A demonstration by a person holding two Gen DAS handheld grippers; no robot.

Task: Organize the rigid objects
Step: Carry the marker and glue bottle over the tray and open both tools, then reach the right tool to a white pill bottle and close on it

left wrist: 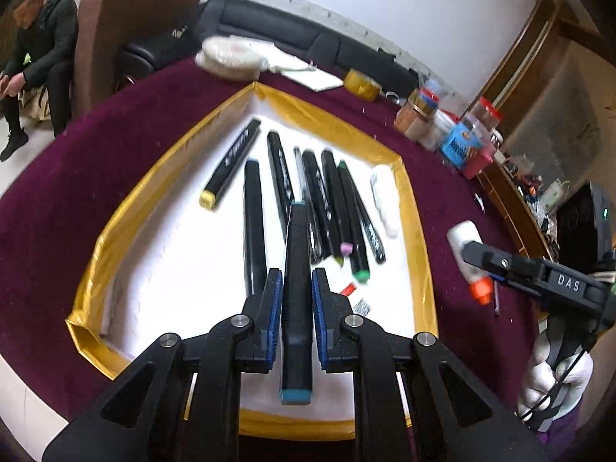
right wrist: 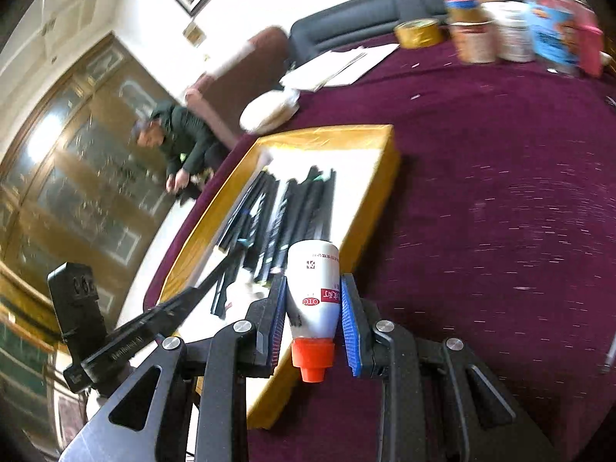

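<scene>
A shallow white tray with a gold taped rim (left wrist: 127, 211) lies on the maroon tablecloth and holds several black markers (left wrist: 319, 192). My left gripper (left wrist: 296, 288) is shut on a black marker with a teal end cap (left wrist: 295, 346), held above the tray's near half. In the right wrist view my right gripper (right wrist: 312, 308) is shut on a small white bottle with an orange cap (right wrist: 313, 292), cap toward the camera, beside the tray's gold rim (right wrist: 369, 223). The same bottle (left wrist: 464, 236) and right gripper show at the right of the left wrist view.
A tape roll (left wrist: 362, 84), jars and tubs (left wrist: 462, 134) and a white round packet (left wrist: 227, 57) crowd the table's far side. A white eraser-like piece (left wrist: 385, 204) lies in the tray's right edge. A person (left wrist: 34, 57) sits on a sofa beyond the table. A gloved hand (left wrist: 554, 377) holds the right gripper.
</scene>
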